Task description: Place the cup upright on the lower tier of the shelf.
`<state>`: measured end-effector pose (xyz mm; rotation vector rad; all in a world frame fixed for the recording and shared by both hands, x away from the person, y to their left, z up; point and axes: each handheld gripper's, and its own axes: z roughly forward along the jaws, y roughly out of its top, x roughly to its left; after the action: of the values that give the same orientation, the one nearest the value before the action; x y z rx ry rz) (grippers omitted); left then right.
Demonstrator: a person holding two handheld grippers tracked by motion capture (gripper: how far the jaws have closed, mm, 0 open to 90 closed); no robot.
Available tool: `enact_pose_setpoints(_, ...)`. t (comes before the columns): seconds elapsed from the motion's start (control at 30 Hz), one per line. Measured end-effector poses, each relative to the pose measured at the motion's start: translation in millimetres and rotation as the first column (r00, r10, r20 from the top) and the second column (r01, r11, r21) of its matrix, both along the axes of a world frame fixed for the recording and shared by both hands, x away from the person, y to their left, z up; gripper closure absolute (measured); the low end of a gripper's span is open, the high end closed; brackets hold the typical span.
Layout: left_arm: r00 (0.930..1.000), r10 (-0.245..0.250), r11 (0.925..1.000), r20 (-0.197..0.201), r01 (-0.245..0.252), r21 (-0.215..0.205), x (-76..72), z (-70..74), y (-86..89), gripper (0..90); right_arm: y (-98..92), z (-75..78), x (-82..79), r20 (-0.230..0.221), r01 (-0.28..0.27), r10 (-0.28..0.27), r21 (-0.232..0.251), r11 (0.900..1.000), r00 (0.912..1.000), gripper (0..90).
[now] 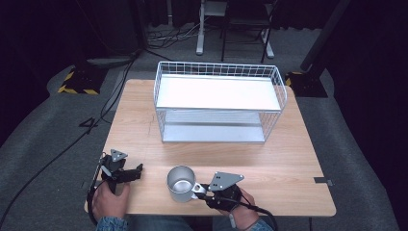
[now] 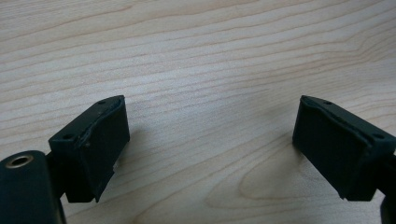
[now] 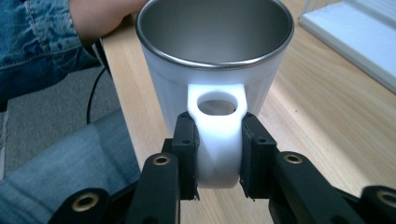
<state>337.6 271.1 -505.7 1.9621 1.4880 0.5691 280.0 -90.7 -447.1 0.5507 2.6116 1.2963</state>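
Note:
A steel-lined white mug stands upright near the front edge of the wooden table. My right gripper is shut on its white handle; both black pads press the handle's sides in the right gripper view, with the mug just beyond. At the front left of the table my left gripper rests in a hand, jaws pointing right toward the mug. In the left gripper view the left gripper is open, with bare wood between its jaws.
A white wire basket shelf with two tiers stands at the back middle of the table. A denim sleeve and a hand lie left of the mug in the right gripper view. Cables run across the grey floor.

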Motion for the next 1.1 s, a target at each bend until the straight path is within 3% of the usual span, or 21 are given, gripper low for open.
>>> enact_pose_setpoints(0.13, 1.0, 0.0, 1.0, 0.0, 0.0, 0.0, 0.0, 0.0, 0.0, 11.2, 0.8, 1.3, -0.1, 0.031, 0.019, -0.02, 0.013, 1.0, 0.9993, 71.3)
enact_pose_setpoints(0.3, 1.0, 0.0, 1.0, 0.0, 0.0, 0.0, 0.0, 0.0, 0.0, 11.2, -2.9, 8.2, 3.5, 0.027, 0.038, -0.04, 0.065, 0.997, 0.9988, 71.3)
enact_pose_setpoints(0.6, 1.0, 0.0, 1.0, 0.0, 0.0, 0.0, 0.0, 0.0, 0.0, 11.3, -1.6, 25.4, 24.9, 0.03, 0.121, -0.125, 0.099, 0.988, 0.9918, 71.3)
enact_pose_setpoints(0.97, 1.0, 0.0, 1.0, 0.0, 0.0, 0.0, 0.0, 0.0, 0.1, 11.3, 1.6, 35.4, 60.2, 0.056, 0.225, -0.232, 0.112, 0.968, 0.9711, 71.2)
enact_pose_setpoints(1.0, 1.0, 0.0, 1.0, 0.0, 0.0, 0.0, 0.1, 0.0, 0.1, 11.3, 0.9, 36.2, 68.1, 0.062, 0.251, -0.259, 0.12, 0.961, 0.9638, 71.2)
enact_pose_setpoints(1.1, 1.0, 0.001, 1.0, -0.001, -0.001, -0.002, -0.1, 0.0, 0.0, 11.4, 0.4, 36.9, 79.1, 0.079, 0.287, -0.297, 0.117, 0.951, 0.9516, 71.2)
